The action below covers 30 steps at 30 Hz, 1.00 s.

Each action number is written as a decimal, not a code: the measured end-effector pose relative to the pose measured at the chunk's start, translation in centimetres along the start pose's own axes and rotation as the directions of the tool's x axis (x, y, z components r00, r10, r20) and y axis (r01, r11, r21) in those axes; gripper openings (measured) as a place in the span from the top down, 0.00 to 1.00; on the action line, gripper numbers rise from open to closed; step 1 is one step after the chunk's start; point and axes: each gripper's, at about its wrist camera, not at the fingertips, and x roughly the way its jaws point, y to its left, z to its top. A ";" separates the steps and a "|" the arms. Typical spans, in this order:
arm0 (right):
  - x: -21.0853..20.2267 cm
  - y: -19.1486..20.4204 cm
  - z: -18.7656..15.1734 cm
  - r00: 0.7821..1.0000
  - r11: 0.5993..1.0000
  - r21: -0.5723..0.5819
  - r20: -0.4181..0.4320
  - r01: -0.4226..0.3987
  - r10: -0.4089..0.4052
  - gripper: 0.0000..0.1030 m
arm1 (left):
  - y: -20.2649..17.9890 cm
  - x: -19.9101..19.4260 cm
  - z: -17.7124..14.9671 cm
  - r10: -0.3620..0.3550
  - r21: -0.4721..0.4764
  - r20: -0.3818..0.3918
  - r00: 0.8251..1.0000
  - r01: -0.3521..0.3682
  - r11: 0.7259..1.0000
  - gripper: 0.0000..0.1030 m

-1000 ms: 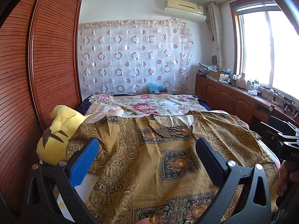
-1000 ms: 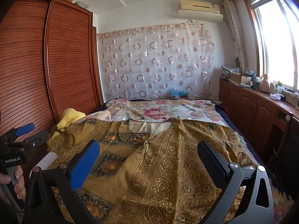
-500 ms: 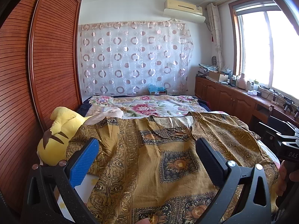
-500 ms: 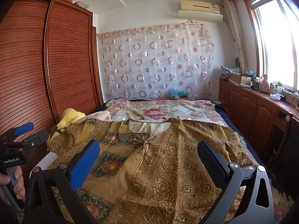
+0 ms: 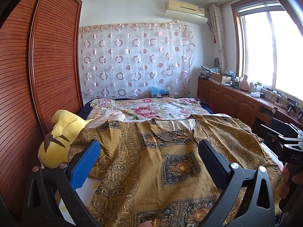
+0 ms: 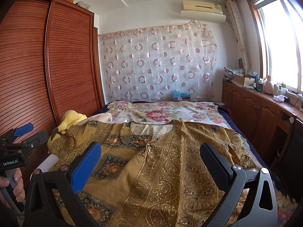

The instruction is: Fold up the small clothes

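Bed (image 5: 206, 106), near half: gold patterned shirt (image 5: 151, 162) spread flat, neckline at far edge, sleeves out L & R. Yellow plush (image 5: 56, 141) just beside L sleeve. Cardboard box (image 6: 243, 80) on far-R counter; contents unclear. L gripper (image 5: 149, 162) & R gripper (image 6: 150, 162): jaws wide apart, above shirt, gripping nothing.

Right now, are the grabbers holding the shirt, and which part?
Nothing is held. The left gripper and the right gripper are both open above the shirt, which lies spread on the bed.
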 end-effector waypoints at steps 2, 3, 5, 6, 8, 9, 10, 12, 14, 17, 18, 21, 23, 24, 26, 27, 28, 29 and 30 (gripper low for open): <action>0.0 0.0 0.0 1.000 1.000 0.001 0.000 -0.001 0.001 0.00 | 0.0 0.0 0.0 0.001 0.000 0.000 1.000 -0.001 1.000 0.00; 0.0 0.0 0.0 1.000 1.000 0.000 0.000 -0.001 0.001 0.00 | 0.0 0.0 0.0 0.001 0.000 0.001 1.000 -0.001 1.000 0.00; 0.0 0.0 0.0 1.000 1.000 0.000 0.000 -0.001 0.001 0.00 | 0.0 0.0 0.0 0.002 0.000 0.001 1.000 -0.002 1.000 0.00; 0.0 0.0 0.0 1.000 1.000 0.000 0.000 -0.001 0.001 0.00 | -0.1 0.0 -0.1 0.001 0.001 0.002 1.000 -0.001 1.000 0.00; 0.0 0.1 0.0 1.000 1.000 0.000 0.000 -0.002 0.002 0.00 | -0.1 0.0 0.0 0.002 0.001 0.003 1.000 -0.002 1.000 0.00; 0.0 0.0 0.0 1.000 1.000 -0.001 0.000 -0.002 0.002 0.00 | -0.1 0.0 0.0 0.002 0.002 0.002 1.000 -0.002 1.000 0.00; 0.0 0.1 0.0 1.000 1.000 0.000 0.000 -0.002 0.002 0.00 | -0.1 0.0 -0.1 0.002 0.001 0.002 1.000 -0.002 1.000 0.00; 0.0 0.1 0.0 1.000 1.000 0.001 0.000 -0.004 0.004 0.00 | -0.1 0.0 -0.1 0.002 0.002 0.003 1.000 -0.002 1.000 0.00; 0.0 0.1 0.1 1.000 1.000 0.001 -0.001 -0.004 0.004 0.00 | -0.1 0.0 -0.1 0.002 0.002 0.003 1.000 -0.002 1.000 0.00; 0.0 0.1 0.0 1.000 1.000 0.002 0.000 -0.005 0.005 0.00 | -0.1 0.0 -0.1 0.002 0.002 0.004 1.000 -0.002 1.000 0.00; 0.0 0.0 0.0 1.000 1.000 0.002 -0.001 -0.006 0.006 0.00 | -0.1 0.0 -0.1 0.002 0.002 0.004 1.000 -0.002 1.000 0.00; 0.1 0.0 -0.1 1.000 1.000 0.003 -0.006 -0.013 0.013 0.00 | 0.1 0.0 -0.1 0.002 0.000 0.000 1.000 -0.002 1.000 0.00; 0.3 -0.1 -0.2 1.000 1.000 0.005 -0.018 -0.024 0.024 0.00 | 0.6 0.2 -0.1 0.002 -0.002 -0.009 1.000 -0.002 1.000 0.00; 0.6 -0.1 -0.3 0.999 1.000 0.005 -0.024 -0.026 0.026 0.00 | 0.6 0.4 -0.1 0.007 -0.002 -0.012 1.000 -0.007 1.000 0.00; 1.0 -0.1 -0.4 0.999 1.000 0.000 -0.036 -0.029 0.029 0.00 | 1.4 0.9 0.1 0.016 -0.008 -0.031 0.999 -0.017 1.000 0.00; 1.3 -0.1 -0.5 0.999 1.000 -0.004 -0.043 -0.027 0.026 0.00 | 1.8 0.5 0.6 0.019 -0.012 -0.034 0.999 -0.019 1.000 0.00; 1.6 0.0 -0.6 0.998 1.000 -0.009 -0.051 -0.024 0.024 0.00 | 2.3 0.7 0.5 0.024 -0.018 -0.041 0.999 -0.024 1.000 0.00; 2.0 0.1 -0.7 0.998 1.000 -0.013 -0.060 -0.026 0.025 0.00 | 2.9 0.9 0.6 0.029 -0.023 -0.049 0.998 -0.030 0.999 0.00; 2.2 0.1 -0.7 0.997 0.999 -0.014 -0.068 -0.031 0.030 0.00 | 3.2 1.3 0.4 0.032 -0.023 -0.053 0.998 -0.033 0.999 0.00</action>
